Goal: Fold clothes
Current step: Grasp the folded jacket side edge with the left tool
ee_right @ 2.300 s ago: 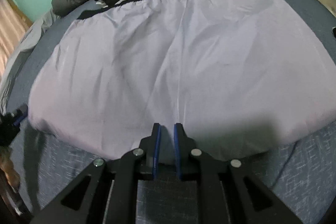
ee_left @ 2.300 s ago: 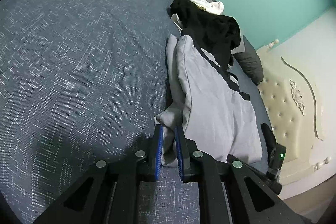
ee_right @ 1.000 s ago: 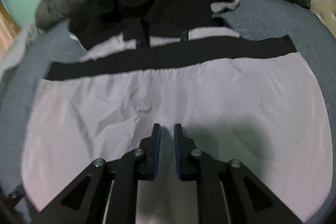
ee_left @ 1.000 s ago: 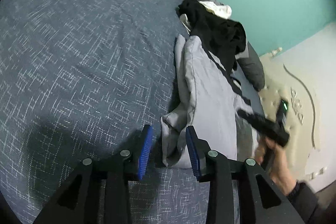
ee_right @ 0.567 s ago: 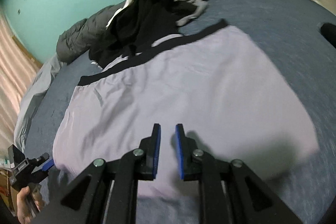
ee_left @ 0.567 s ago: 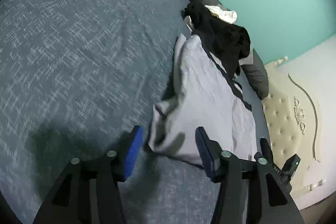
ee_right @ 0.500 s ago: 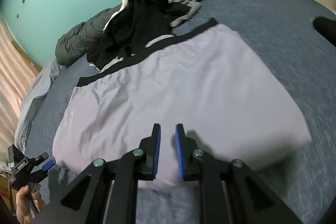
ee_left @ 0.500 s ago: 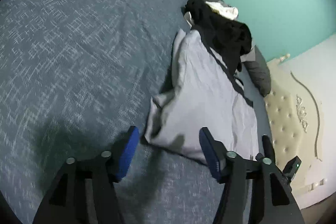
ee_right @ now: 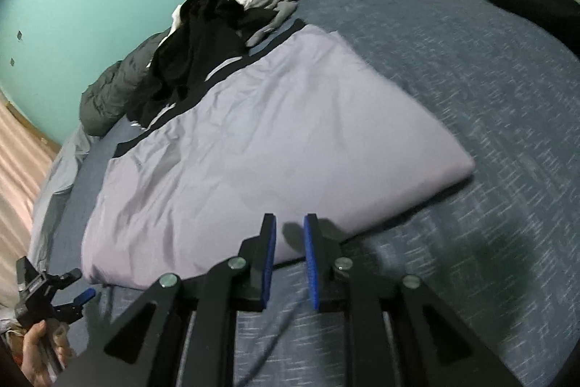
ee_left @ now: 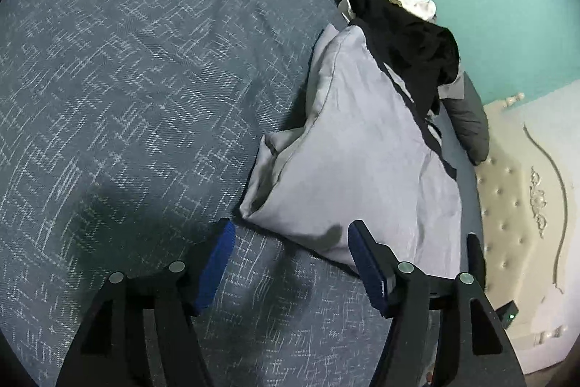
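My left gripper tilts down over the bed, jaws opening, empty, just short of the grey shorts. My right gripper opens slightly, holding nothing.

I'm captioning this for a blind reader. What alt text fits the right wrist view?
A pale lilac garment with a black waistband lies folded flat on a blue bedspread, with the right gripper just above its near edge, holding nothing. A heap of black and grey clothes lies behind it.
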